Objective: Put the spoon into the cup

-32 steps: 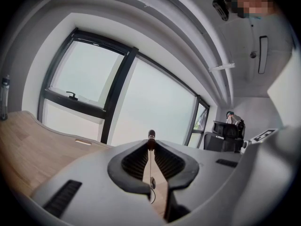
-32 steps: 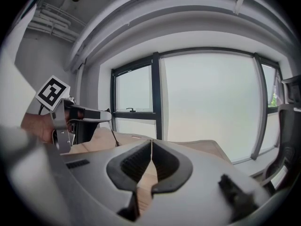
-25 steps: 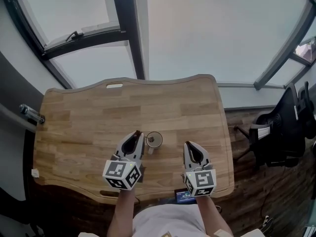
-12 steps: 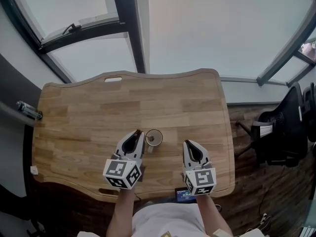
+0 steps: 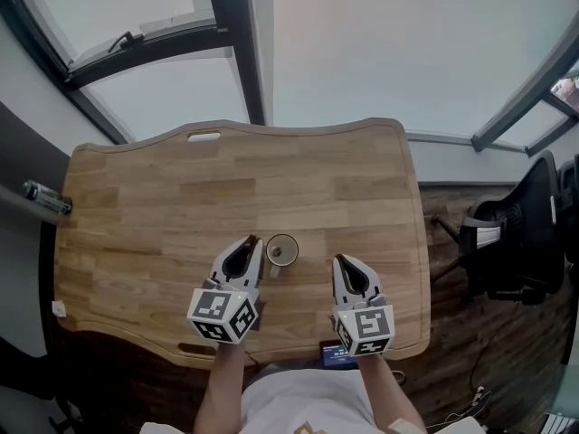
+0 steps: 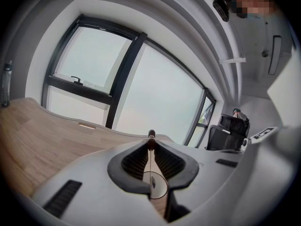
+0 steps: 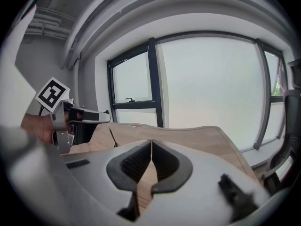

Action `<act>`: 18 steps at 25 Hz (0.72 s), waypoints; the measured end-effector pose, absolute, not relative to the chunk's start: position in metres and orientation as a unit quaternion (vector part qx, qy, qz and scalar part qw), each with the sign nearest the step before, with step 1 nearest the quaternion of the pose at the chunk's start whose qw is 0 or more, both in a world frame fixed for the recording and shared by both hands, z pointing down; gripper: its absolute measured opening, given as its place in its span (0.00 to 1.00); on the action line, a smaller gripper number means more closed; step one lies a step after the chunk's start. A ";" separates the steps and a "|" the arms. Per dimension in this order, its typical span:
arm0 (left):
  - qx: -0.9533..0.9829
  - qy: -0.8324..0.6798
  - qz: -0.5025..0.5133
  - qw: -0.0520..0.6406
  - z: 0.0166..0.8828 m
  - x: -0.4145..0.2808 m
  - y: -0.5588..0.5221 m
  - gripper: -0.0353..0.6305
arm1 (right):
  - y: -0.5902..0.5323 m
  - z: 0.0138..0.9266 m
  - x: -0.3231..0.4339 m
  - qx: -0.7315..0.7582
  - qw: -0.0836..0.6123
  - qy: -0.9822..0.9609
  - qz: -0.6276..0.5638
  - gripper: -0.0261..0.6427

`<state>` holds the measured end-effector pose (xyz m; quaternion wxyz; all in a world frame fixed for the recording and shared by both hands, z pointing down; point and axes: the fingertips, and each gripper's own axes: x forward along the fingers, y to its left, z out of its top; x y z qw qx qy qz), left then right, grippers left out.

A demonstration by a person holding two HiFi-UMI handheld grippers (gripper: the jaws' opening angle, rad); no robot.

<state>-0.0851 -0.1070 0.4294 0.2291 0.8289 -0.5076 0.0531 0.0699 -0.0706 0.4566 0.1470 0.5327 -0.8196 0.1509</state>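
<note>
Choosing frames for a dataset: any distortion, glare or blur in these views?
Head view: even daylight, no hard shadows, window washed out pale. Left gripper view: heavy fisheye, black corners, spoon tip sharp. Right gripper view: same fisheye, table edge bowed.

A wooden table (image 5: 163, 197) carries a cup (image 5: 282, 250), standing toward its near edge, roughly midway between left and right.

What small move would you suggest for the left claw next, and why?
Probably ease the left claw open: it is shut on the spoon by its handle, and the left gripper view shows the bowl hanging within the rim of the cup, so release should drop it in.
</note>
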 end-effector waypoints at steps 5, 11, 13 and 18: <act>0.826 -0.510 0.061 0.233 0.441 -0.088 -0.111 0.13 | -0.075 0.467 0.068 0.531 0.154 -0.818 0.157 0.09; 0.824 -0.507 0.064 0.243 0.453 -0.087 -0.114 0.13 | -0.080 0.474 0.064 0.527 0.162 -0.818 0.162 0.09; 0.823 -0.507 0.065 0.247 0.457 -0.087 -0.115 0.13 | -0.081 0.478 0.063 0.524 0.165 -0.819 0.165 0.09; 0.821 -0.505 0.066 0.256 0.466 -0.089 -0.116 0.13 | -0.083 0.485 0.063 0.524 0.173 -0.816 0.170 0.09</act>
